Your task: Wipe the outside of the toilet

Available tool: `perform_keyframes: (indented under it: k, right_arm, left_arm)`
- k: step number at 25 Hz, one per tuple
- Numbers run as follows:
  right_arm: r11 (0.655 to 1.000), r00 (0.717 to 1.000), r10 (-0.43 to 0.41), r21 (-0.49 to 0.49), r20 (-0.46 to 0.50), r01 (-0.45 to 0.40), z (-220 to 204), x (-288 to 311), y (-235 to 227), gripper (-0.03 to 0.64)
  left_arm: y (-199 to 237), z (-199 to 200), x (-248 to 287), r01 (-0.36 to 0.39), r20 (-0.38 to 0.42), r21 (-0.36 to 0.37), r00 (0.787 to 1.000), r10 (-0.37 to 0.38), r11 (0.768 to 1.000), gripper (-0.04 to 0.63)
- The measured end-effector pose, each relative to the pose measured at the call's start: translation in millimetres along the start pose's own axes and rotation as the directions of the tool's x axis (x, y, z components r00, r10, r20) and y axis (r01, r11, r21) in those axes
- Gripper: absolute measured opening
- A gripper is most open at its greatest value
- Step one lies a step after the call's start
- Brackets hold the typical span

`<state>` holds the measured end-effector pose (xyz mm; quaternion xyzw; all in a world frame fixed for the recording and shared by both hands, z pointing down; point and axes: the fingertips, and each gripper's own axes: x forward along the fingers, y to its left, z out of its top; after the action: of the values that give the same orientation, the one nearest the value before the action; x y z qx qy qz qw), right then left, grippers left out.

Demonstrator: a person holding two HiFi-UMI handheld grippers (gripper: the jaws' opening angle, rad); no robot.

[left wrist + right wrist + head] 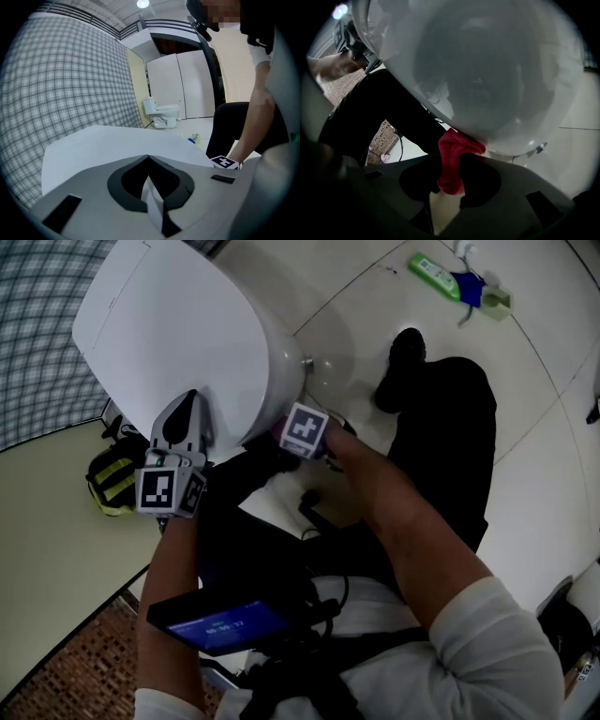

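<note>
The white toilet [187, 324] fills the upper left of the head view, lid down. My left gripper [193, 397] lies shut and empty on the lid's near edge. In the left gripper view its closed tips [149, 158] point across the flat lid [108, 145]. My right gripper [451, 164] is low beside the bowl, shut on a red cloth [457, 145]. The cloth's top presses against the curved outside of the bowl [487, 79]. In the head view only the right gripper's marker cube [305, 430] and a sliver of the cloth show under the bowl's side.
A green bottle [433, 275] and a blue-topped sprayer [469, 287] lie on the tiled floor beyond the toilet. A yellow and black object [112, 474] sits left of the toilet by the checked wall. The person's dark trouser leg [441, 427] kneels on the right. A second toilet [161, 112] stands far off.
</note>
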<state>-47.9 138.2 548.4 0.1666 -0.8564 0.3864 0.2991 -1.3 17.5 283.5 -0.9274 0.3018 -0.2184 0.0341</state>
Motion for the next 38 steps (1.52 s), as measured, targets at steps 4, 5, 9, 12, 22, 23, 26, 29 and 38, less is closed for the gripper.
perform_keyframes:
  k: [4,5,9,12,22,23,26,29,38]
  right_arm:
    - [0.999,0.998,0.035,0.023,-0.057,-0.034,-10,6,6,0.12]
    - [0.999,0.995,0.039,0.027,-0.088,-0.037,-16,8,6,0.12]
    - [1.0,0.984,0.025,0.0,-0.175,-0.025,-27,11,12,0.12]
    - [1.0,0.96,0.0,-0.025,-0.279,-0.007,-48,12,10,0.12]
    - [0.823,0.969,-0.072,0.536,-0.235,0.19,-95,-33,-89,0.12]
    - [0.756,0.982,-0.094,0.63,-0.166,0.179,-92,-44,-105,0.12]
    - [0.518,0.982,-0.183,0.854,0.051,0.052,-78,-72,-148,0.12]
    - [0.361,0.946,-0.241,0.925,0.216,-0.119,-67,-88,-178,0.12]
    - [0.285,0.92,-0.228,0.925,0.319,-0.25,-63,-96,-232,0.12]
  left_arm:
    - [0,2,0,-0.012,0.003,-0.012,1.0,0.012,1.0,0.0]
    - [0,2,0,-0.016,0.0,-0.015,1.0,0.016,1.0,0.0]
    - [0,5,-1,-0.009,0.026,-0.03,1.0,0.01,1.0,0.0]
    - [-1,4,-2,-0.001,0.036,-0.023,0.999,0.002,1.0,0.0]
    - [7,9,-10,-0.02,0.099,-0.088,0.995,0.029,0.996,0.0]
    - [7,9,-11,-0.021,0.108,-0.095,0.994,0.031,0.995,0.0]
    - [9,10,-14,-0.025,0.123,-0.102,0.992,0.038,0.994,0.0]
    - [9,10,-15,-0.028,0.124,-0.105,0.991,0.041,0.994,0.0]
    - [7,13,-17,-0.025,0.115,-0.114,0.993,0.038,0.993,0.0]
